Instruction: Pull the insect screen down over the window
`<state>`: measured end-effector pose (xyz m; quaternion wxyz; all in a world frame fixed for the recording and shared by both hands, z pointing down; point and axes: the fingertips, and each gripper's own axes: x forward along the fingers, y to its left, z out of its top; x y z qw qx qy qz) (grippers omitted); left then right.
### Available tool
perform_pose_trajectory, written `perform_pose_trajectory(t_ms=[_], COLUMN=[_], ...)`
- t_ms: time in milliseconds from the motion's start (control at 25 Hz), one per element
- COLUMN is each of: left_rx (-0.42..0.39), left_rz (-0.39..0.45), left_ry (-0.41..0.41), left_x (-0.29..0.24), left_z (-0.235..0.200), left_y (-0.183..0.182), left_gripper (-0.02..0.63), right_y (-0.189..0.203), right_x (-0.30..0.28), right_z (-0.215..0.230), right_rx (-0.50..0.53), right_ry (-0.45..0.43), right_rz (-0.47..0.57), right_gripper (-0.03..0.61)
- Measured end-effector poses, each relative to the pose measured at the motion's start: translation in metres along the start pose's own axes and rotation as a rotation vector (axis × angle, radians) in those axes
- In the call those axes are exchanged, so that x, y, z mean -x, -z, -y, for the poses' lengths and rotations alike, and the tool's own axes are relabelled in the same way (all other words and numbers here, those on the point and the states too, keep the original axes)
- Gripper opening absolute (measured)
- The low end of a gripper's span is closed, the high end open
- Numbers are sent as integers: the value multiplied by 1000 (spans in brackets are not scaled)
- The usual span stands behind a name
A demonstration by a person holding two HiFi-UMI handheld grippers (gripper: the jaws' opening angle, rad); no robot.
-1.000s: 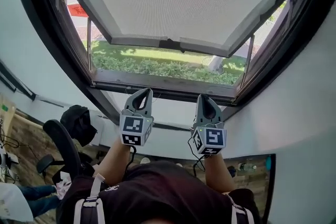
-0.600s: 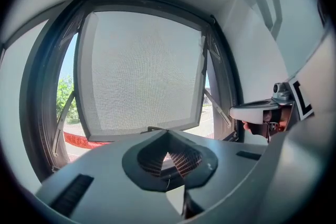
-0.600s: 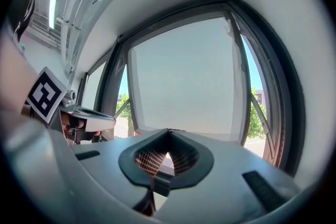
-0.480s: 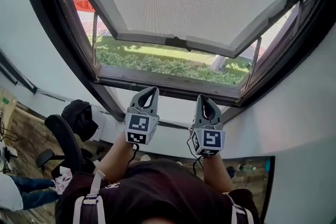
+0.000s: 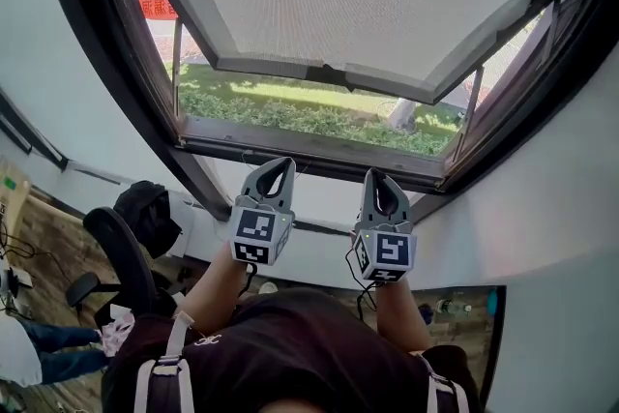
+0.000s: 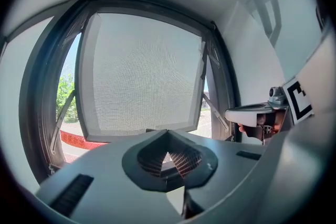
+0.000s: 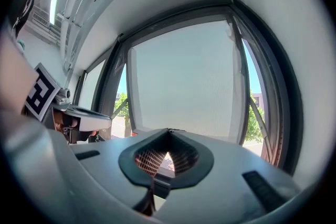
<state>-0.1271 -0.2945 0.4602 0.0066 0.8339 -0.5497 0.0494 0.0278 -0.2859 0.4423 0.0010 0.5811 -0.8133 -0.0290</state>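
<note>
Probably an office: a black swivel chair stands by white walls near a large dark-framed window.

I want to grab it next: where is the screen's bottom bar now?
Head view, upper middle: the bottom bar crosses the window above the hedge, higher in the picture than the left gripper and right gripper.

Closed, empty right tongs before the insect screen
</note>
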Motion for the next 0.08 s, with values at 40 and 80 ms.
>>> perform_pose_trajectory(t_ms=[40,80], left_rx=[-2,-4], left_rz=[2,4], left_ry=[1,2], left_x=[0,1], left_z=[0,0], left_y=[0,0], left_gripper=[14,14], right_y=[0,-1], right_x=[0,1], right_z=[-1,-1], right_rx=[-5,-9], right_ry=[4,7], right_rz=[0,1], right_gripper=[3,3])
